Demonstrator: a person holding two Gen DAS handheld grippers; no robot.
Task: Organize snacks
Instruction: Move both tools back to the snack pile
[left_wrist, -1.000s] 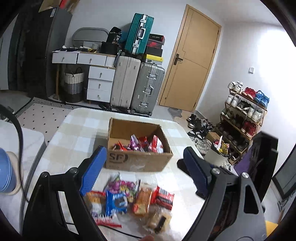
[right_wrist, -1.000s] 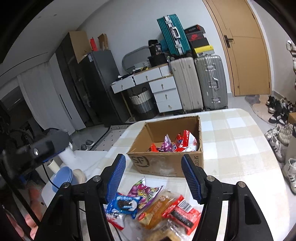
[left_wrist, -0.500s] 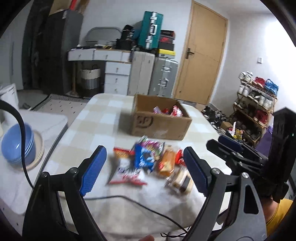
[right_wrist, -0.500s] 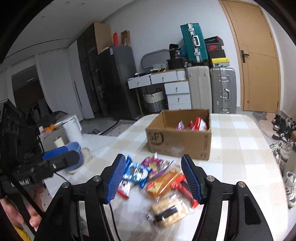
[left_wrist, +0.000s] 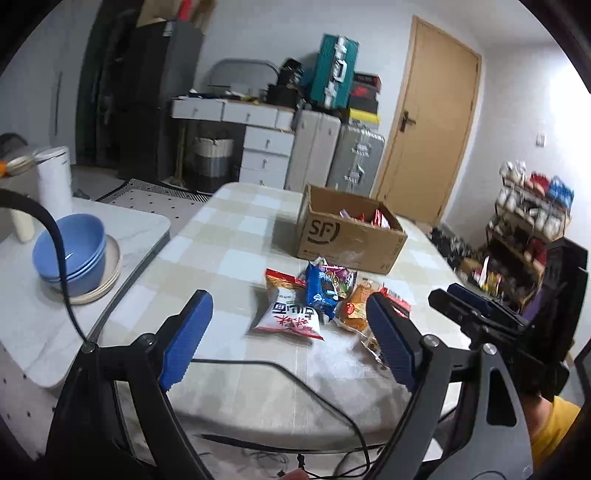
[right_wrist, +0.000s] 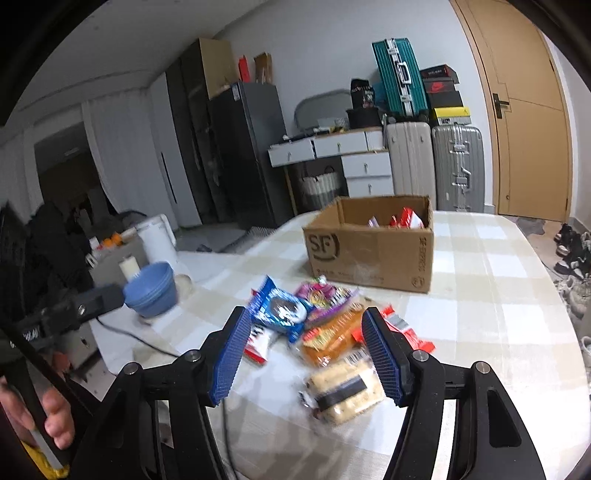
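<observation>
Checked table (right_wrist: 480, 295): one box (right_wrist: 373, 258), six snacks (right_wrist: 332, 332).

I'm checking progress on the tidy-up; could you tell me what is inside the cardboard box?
The cardboard box holds a few snack packets, red and white ones showing above the rim. Its front wall hides the box floor and anything lower.

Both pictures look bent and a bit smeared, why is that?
Left wrist view: fisheye lens bows the door; the white snack bag is slightly motion-blurred. Right wrist view: dark round corners, and the cracker pack is smeared.
</observation>
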